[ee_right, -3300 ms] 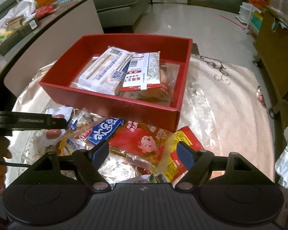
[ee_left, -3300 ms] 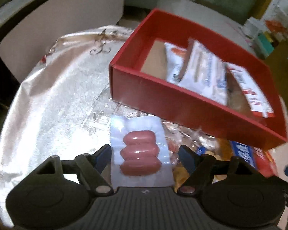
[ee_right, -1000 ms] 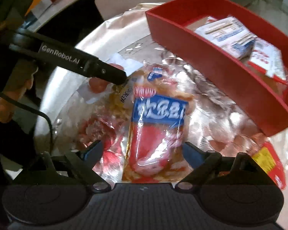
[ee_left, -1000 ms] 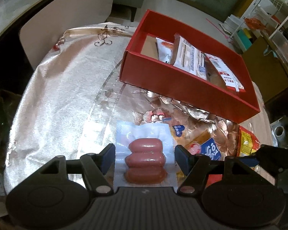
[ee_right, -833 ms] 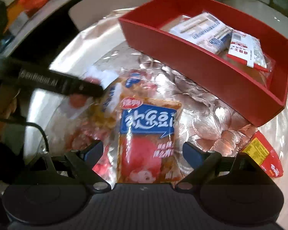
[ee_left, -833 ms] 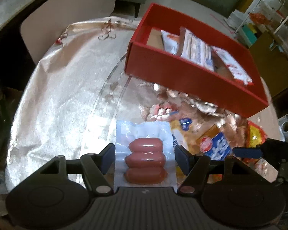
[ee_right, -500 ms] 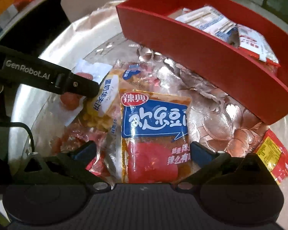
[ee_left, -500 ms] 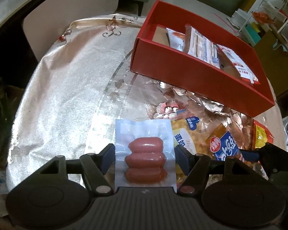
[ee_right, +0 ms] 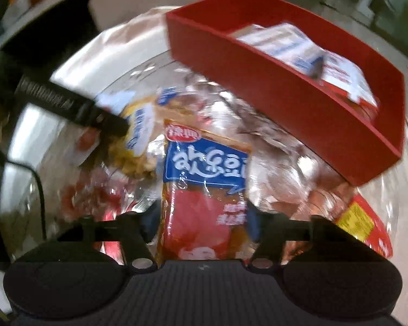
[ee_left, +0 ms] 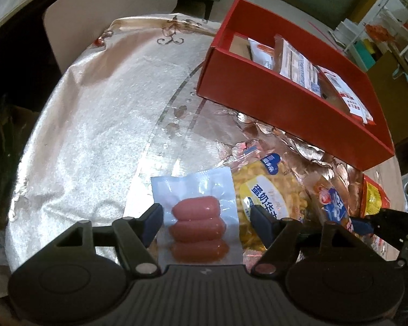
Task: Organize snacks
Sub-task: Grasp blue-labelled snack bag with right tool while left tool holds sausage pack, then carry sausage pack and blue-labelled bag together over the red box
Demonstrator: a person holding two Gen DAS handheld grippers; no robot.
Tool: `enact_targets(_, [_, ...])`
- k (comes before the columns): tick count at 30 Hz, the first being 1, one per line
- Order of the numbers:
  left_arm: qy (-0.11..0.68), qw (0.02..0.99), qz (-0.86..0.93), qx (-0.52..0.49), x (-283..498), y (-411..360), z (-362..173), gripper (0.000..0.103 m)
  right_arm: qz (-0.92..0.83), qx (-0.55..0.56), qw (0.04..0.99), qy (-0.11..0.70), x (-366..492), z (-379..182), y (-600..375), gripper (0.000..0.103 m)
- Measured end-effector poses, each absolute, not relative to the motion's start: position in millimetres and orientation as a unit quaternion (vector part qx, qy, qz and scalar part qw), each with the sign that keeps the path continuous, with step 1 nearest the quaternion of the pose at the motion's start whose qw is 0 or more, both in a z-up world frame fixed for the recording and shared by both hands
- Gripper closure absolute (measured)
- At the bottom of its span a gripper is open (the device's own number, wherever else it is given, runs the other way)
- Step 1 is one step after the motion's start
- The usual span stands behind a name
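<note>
Since a second ago the right gripper (ee_right: 201,222) has dropped over the blue-and-red snack packet (ee_right: 204,187) and swung its jaws inward from wide: they are closing now, packet between them, pads meeting both long edges. Frame is blurred, so firmness of the hold is a judgement; reads as gripped. Approach is steep and across the packet's narrow width, probably because the packet lies flat in a loose pile.

Left gripper (ee_left: 204,218) has barely shifted. Its jaws are opening, and the sealed sausage pack (ee_left: 197,217) lies between them on the silver tablecloth (ee_left: 95,108); a gap shows at the left pad, so it appears released rather than clamped. Yellow egg-snack bag (ee_left: 266,190) lies just beside, partly under the right finger.

Red box (ee_left: 280,106) sits beyond the pile, already holding several packets, with bare floor at its near-left end. Likely destination for both packs.
</note>
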State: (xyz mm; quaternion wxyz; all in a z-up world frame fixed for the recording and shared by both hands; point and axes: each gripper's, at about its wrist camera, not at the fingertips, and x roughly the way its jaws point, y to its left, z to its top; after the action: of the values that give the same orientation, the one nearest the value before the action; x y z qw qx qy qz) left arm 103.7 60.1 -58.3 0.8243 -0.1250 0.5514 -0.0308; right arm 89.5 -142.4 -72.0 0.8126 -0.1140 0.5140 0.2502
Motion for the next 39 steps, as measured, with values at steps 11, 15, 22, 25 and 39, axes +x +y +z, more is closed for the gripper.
enact_targets(11, [0.549,0.814,0.009,-0.192,89,80,-65,0.029,0.253,-0.079,0.828,0.494,67,-48,-149,0.049])
enact_targets(15, [0.537,0.826,0.018,-0.172,91,66,-65,0.029,0.25,-0.069,0.833,0.488,63,-40,-159,0.049])
enact_targets(22, [0.509,0.844,0.029,-0.166,81,54,-66,0.042,0.246,-0.063,0.832,0.493,65,-40,-167,0.048])
enact_targets(25, [0.507,0.845,0.036,-0.166,77,52,-66,0.043,0.251,-0.063,0.834,0.488,65,-37,-164,0.048])
enact_targets(39, [0.485,0.855,0.033,-0.18,41,49,-23,0.043,0.25,-0.034,0.86,0.443,46,1,-164,0.048])
